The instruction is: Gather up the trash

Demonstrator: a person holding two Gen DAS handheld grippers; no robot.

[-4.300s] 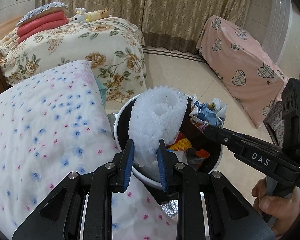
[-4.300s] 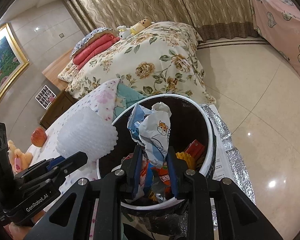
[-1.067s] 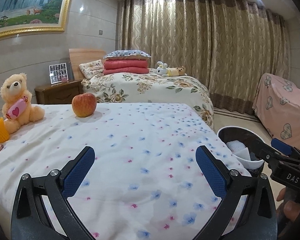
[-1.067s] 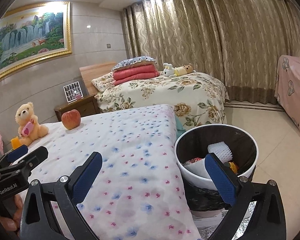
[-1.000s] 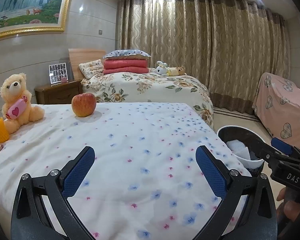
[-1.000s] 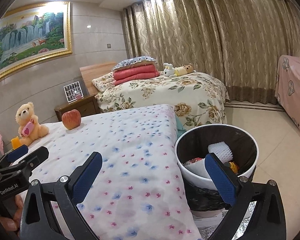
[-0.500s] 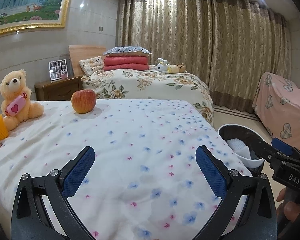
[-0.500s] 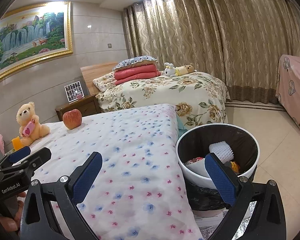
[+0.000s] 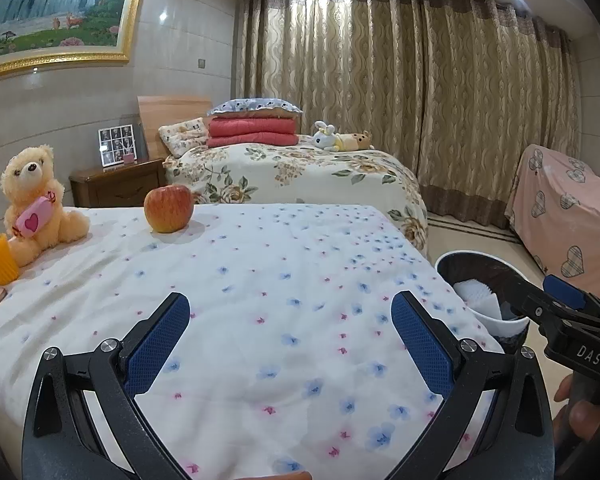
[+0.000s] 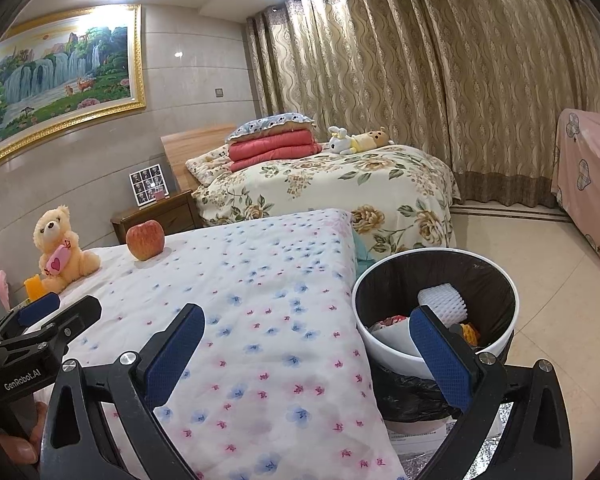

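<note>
Compared with 4.3 s ago, both tongs have released their loads and pulled back from the bin. The left tongs (image 9: 290, 338), formerly clamped on the foam net, now stand wide apart and empty in the lower centre of the left view, over the bed (image 9: 260, 280). The right tongs (image 10: 306, 346), formerly clamped on a crumpled wrapper, are likewise wide apart and empty in the lower centre of the right view.

The foam net (image 10: 442, 302), white and ribbed with a mesh texture, now lies inside the bin (image 10: 384, 346) at lower right of the right view, with mixed coloured scraps beside it. The bin is round, white-walled, with a black liner.

The bed cover is soft white cloth with small blue and pink flowers. A round red apple (image 9: 168, 208) and a plush bear (image 9: 34, 200) rest at its far end, upper left of the left view.
</note>
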